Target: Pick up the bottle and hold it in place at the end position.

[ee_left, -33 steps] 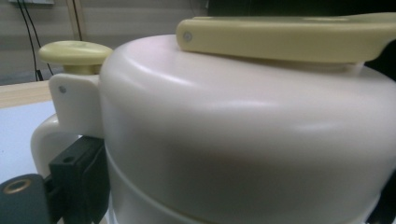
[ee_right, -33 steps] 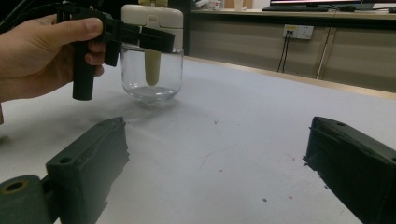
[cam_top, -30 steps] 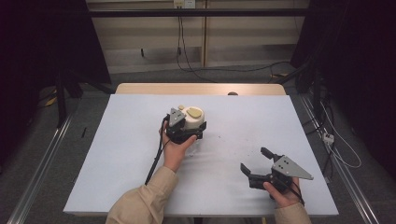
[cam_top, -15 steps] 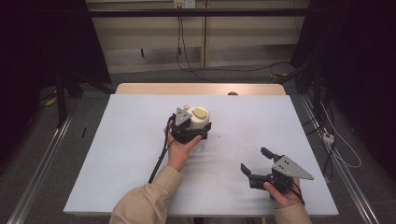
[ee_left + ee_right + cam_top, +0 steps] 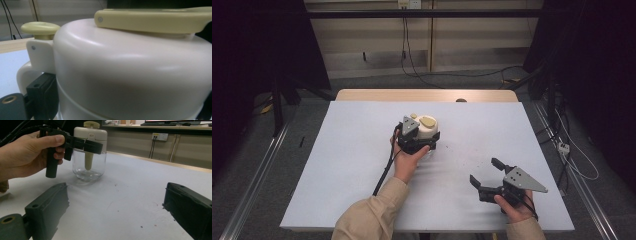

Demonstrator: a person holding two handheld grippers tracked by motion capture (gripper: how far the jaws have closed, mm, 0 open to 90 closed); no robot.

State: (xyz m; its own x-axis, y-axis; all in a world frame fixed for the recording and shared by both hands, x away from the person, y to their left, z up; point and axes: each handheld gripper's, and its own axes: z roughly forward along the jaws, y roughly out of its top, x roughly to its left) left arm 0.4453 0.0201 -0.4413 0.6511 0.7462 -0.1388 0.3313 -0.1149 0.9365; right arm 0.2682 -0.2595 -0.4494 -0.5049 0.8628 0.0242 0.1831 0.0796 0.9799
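Stood upright on the white worktop (image 5: 342, 165), a clear glass jar (image 5: 89, 167) with a cream lid (image 5: 427, 127), clamped at lid height between the jaws of the left claw (image 5: 424, 141). Seen close along that claw, pressed right against the cream lid, one black jaw at its lower left beside the lid's handle loop. Rested low on the worktop, well apart from the jar and to its right, the right claw (image 5: 486, 176), jaws spread wide, gripping nothing, pointed toward the jar.
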